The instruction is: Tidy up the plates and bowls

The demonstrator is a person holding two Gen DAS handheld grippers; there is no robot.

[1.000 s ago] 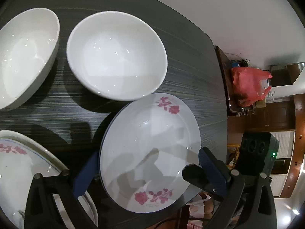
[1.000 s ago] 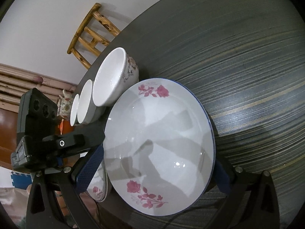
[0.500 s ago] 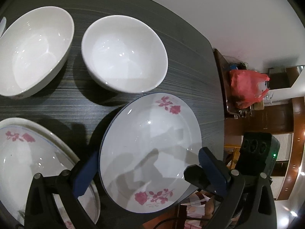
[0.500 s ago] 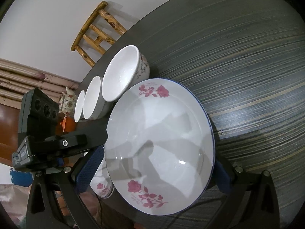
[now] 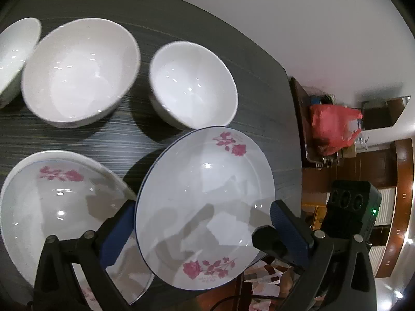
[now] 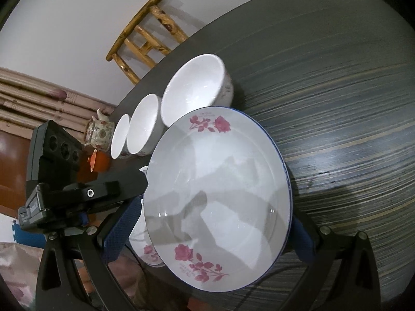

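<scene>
Above the near edge of the dark striped table point(image 5: 233, 59), I hold a white rose-printed plate with a thin blue rim point(image 5: 205, 207) in my left tongs point(image 5: 205, 223), the blue pads spread wide and pressed against its opposite edges. My right tongs point(image 6: 215, 228) grip a second rose-printed white plate point(image 6: 218, 197) the same way, jaws wide and clamped on its rim, tilted over the tabletop. In the left view this second plate lies low at the left. Behind the plates stands a row of plain white ceramic bowls: a small one point(image 5: 193, 85), a larger one point(image 5: 80, 72) beside it, and another point(image 5: 15, 54) at the left edge. Farther off are a floral teapot point(image 6: 99, 133), a wooden chair point(image 6: 145, 39) and a red plastic bag point(image 5: 333, 127).
</scene>
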